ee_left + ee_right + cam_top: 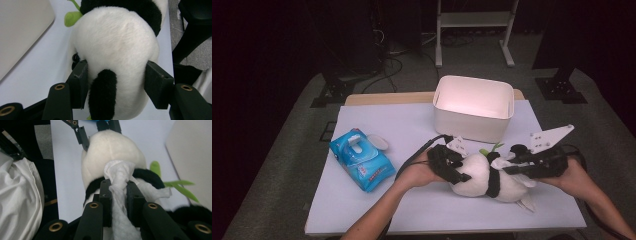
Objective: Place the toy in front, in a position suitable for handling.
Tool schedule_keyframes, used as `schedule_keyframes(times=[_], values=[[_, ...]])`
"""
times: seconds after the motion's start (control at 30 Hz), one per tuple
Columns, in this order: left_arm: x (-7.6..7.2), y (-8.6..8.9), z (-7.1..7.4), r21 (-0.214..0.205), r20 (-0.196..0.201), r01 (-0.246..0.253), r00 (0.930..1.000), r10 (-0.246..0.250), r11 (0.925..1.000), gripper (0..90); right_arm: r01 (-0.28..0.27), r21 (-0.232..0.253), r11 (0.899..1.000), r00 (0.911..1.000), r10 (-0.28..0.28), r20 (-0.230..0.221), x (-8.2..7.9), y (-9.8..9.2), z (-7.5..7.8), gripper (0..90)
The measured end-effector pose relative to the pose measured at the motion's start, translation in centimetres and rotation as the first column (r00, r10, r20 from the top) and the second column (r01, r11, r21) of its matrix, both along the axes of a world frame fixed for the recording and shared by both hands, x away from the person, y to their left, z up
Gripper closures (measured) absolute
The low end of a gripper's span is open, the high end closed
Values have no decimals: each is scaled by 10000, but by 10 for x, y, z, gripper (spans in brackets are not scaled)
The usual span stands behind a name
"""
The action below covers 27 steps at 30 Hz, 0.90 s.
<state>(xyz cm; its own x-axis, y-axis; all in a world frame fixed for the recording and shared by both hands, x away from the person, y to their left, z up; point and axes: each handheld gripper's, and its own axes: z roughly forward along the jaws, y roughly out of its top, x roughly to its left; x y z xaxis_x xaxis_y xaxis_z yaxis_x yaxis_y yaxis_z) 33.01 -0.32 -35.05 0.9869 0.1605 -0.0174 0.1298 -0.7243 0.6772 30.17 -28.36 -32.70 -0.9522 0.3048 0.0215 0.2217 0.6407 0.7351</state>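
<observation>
While my left claw (116,82) is clamping the plush panda (484,177) lying before the white bin (473,107), my right claw (119,195) is pinching a wet wipe (119,177) against it, risking the wad slipping free.

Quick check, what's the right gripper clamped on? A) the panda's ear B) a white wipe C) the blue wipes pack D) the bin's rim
B: in the right gripper view the right gripper has its jaws pinched on a bunched white wipe pressed against the panda.
</observation>
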Motion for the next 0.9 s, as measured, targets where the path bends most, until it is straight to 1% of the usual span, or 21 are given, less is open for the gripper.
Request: schedule_keyframes(times=[0.1,0.2,0.27,0.33,0.4,0.5,0.6,0.67,0.77,0.83,0.9], values=[[0,-2,2,45,83,52,10000,-52,10000,415,-362,-126,9993,9993,361,-59,6,16,-3,771],[0,0,0,162,136,-50,9999,48,9999,414,-639,-354,9973,9979,636,-98,10,29,-6,771],[1,3,-1,14,73,-37,10000,37,10000,414,-668,-447,9968,9977,664,-102,10,31,-6,771],[1,4,-2,-57,76,-46,10000,47,10000,414,-634,-560,9964,9980,633,-37,8,28,-3,773],[1,4,-2,-89,74,-15,10000,16,10000,413,-471,-632,9969,9989,473,29,6,21,-1,773],[1,3,-1,-154,86,13,10000,-12,9999,408,-200,-568,9982,9998,203,51,1,8,1,774],[0,1,0,-342,-4,50,10000,-50,9994,384,66,-308,9995,10000,-66,24,-2,-5,-1,776],[1,1,2,-509,-50,131,9999,-134,9986,349,203,-53,9998,9996,-204,-176,-2,-12,-4,777],[2,3,4,-653,-114,121,9999,-129,9978,305,341,197,9992,9990,-336,-279,-2,-20,-8,778],[3,4,4,-633,-128,98,9999,-106,9979,279,430,267,9987,9987,-422,-297,-3,-24,-9,779],[3,4,3,-525,-158,152,9997,-161,9985,264,469,343,9983,9986,-460,-263,-4,-28,-10,779]])
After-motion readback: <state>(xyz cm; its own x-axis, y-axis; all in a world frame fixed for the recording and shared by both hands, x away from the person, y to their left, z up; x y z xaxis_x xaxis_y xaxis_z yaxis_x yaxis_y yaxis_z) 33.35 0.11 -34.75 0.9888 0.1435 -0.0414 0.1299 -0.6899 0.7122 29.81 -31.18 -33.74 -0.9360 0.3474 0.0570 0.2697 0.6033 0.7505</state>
